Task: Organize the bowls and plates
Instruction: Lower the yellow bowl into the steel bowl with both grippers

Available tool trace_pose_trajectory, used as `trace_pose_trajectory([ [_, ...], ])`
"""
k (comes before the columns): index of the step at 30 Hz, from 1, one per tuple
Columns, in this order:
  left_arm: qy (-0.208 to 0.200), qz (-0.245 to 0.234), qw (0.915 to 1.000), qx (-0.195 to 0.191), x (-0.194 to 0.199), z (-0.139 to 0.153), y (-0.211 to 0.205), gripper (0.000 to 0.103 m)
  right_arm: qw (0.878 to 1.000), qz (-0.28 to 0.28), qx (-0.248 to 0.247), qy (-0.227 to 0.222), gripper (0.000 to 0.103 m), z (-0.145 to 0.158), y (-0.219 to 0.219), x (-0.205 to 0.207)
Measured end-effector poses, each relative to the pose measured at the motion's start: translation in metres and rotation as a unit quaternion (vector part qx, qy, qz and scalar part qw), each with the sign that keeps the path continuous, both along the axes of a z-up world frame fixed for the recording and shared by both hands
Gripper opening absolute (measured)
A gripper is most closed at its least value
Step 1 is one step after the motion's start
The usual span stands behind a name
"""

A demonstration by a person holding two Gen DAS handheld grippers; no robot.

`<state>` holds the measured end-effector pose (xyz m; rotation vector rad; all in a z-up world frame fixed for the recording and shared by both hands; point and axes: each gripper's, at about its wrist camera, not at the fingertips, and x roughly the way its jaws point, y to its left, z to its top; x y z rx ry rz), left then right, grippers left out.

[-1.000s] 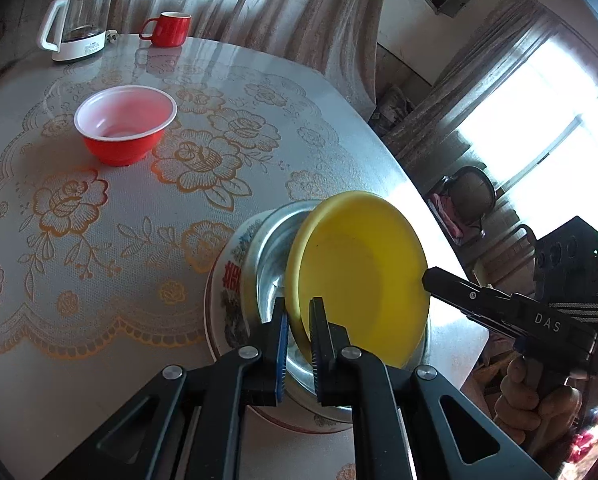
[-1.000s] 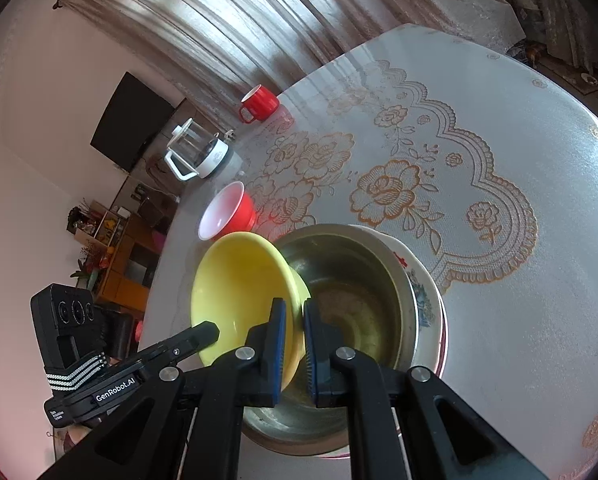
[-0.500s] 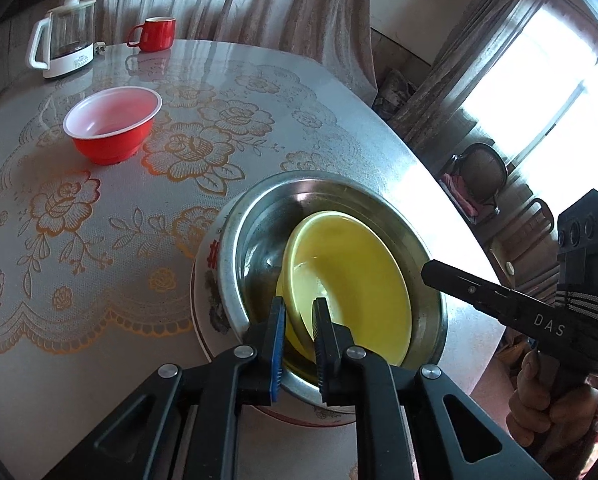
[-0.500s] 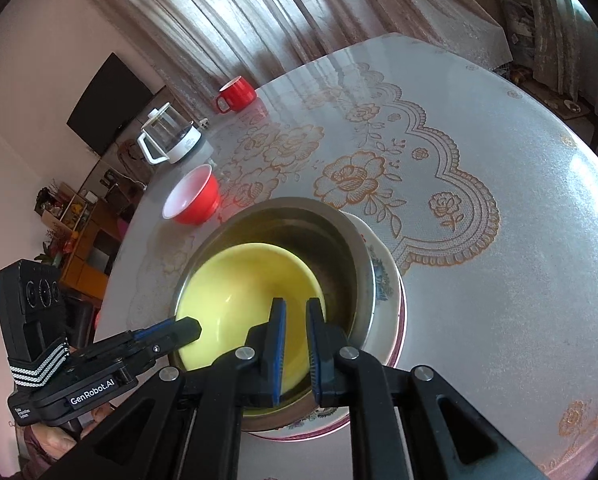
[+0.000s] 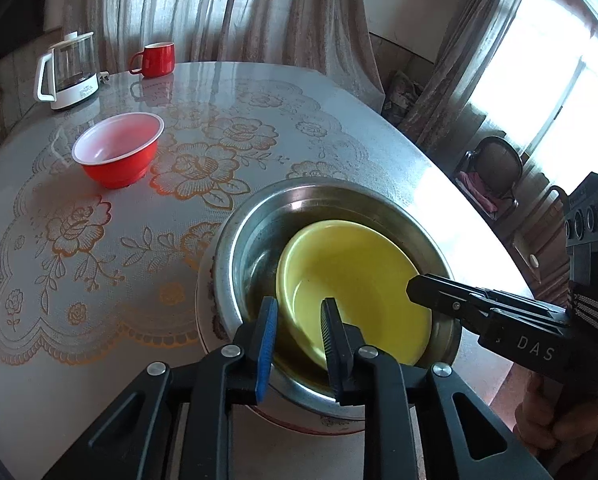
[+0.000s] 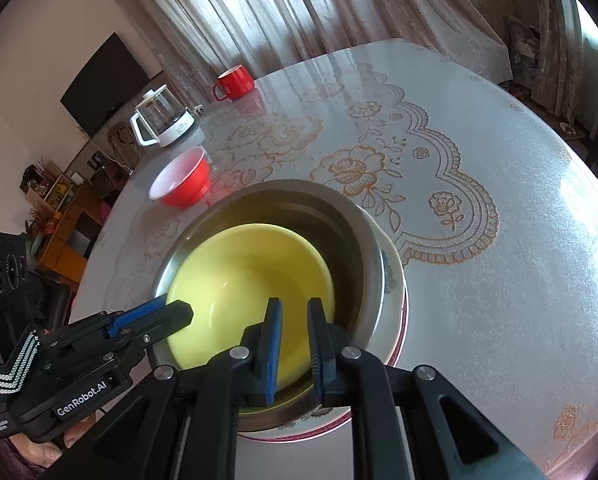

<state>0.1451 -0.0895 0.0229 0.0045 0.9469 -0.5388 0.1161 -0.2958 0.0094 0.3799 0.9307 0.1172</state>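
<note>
Yellow bowl: formerly tilted above steel bowl, now nested flat inside. Left tongs: jaws opening, rim between, released. Right tongs: slightly parted, formerly clamped.

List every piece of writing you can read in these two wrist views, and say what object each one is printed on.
"DAS": on the side of the right gripper, seen in the left wrist view.
"GenRobot.AI": on the side of the left gripper, seen in the right wrist view.
Small print on the base of the white kettle: too blurred to read.
The yellow bowl and red bowl show no writing.
</note>
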Motion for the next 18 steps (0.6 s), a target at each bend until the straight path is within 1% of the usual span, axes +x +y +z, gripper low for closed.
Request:
trace_pose_trajectory([
  [2, -0.011, 0.004, 0.9999, 0.004, -0.001, 0.002, 0.000, 0.026, 1.000, 0.001, 0.003, -0.001, 0.013, -0.001, 0.000, 0.000],
  [4, -0.020, 0.003, 0.9997, 0.010, -0.003, 0.002, -0.001, 0.026, 1.000, 0.000, -0.003, -0.002, 0.013, -0.001, 0.001, -0.001],
  [12, -0.038, 0.011, 0.9992, 0.009, -0.009, 0.006, 0.003, 0.026, 1.000, 0.004, -0.008, -0.004, 0.014, -0.004, 0.006, -0.002],
  [14, -0.042, 0.011, 0.9990, 0.010, -0.012, 0.007, 0.005, 0.026, 1.000, 0.004, -0.007, -0.006, 0.017, -0.004, 0.006, -0.002],
  [18, -0.048, 0.022, 0.9985, 0.015, -0.014, 0.009, 0.010, 0.026, 1.000, 0.003, -0.006, -0.010, 0.017, -0.003, 0.007, -0.003],
])
